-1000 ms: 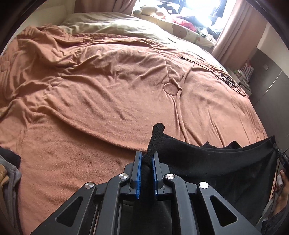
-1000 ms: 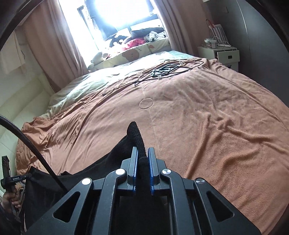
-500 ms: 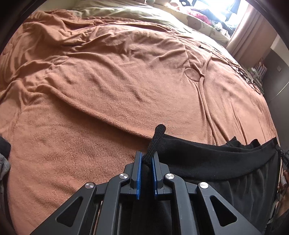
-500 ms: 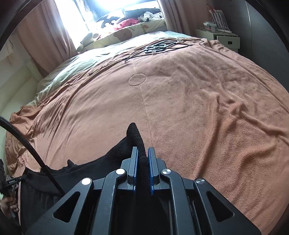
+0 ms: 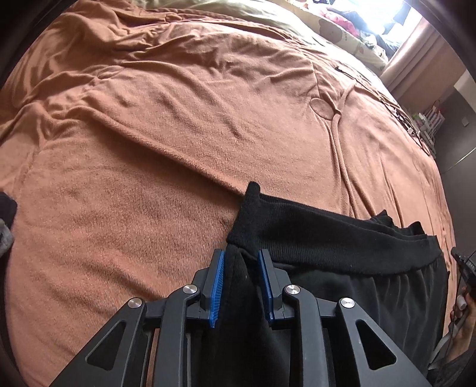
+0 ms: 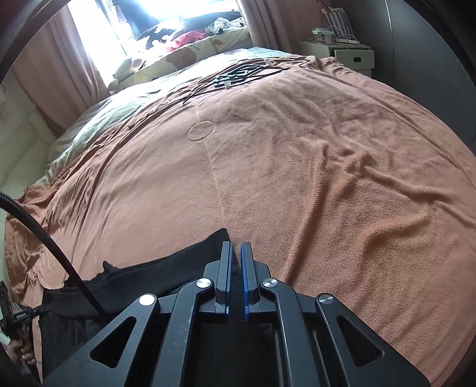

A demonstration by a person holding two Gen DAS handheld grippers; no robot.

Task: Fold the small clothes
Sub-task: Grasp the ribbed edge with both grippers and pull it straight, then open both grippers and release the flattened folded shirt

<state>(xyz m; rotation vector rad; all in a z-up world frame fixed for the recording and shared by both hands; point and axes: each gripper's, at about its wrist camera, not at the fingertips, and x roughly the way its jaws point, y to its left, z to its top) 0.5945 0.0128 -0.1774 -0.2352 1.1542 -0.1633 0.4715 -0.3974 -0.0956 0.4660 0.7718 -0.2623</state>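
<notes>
The black garment (image 5: 342, 247) lay at the bed's (image 5: 148, 178) 6 o'clock edge. The left claw (image 5: 241, 282) stood apart around its waistband corner; the right claw (image 6: 235, 277) was nearly together, apparently empty. Laying-out looked finished; folding would need fresh grips.

Looked down the right gripper (image 6: 235, 253): blue pads nearly together, just a thin gap, nothing visibly pinched between the tips. Black garment (image 6: 166, 268) lay just left of and under the fingers, waistband edge running off toward the lower left. Sat on a rumpled orange-brown blanket (image 6: 327, 178) covering the bed. Black cables (image 6: 241, 74) tangled at the far end, bright window (image 6: 160, 18) behind, white nightstand (image 6: 342, 55) top right.
</notes>
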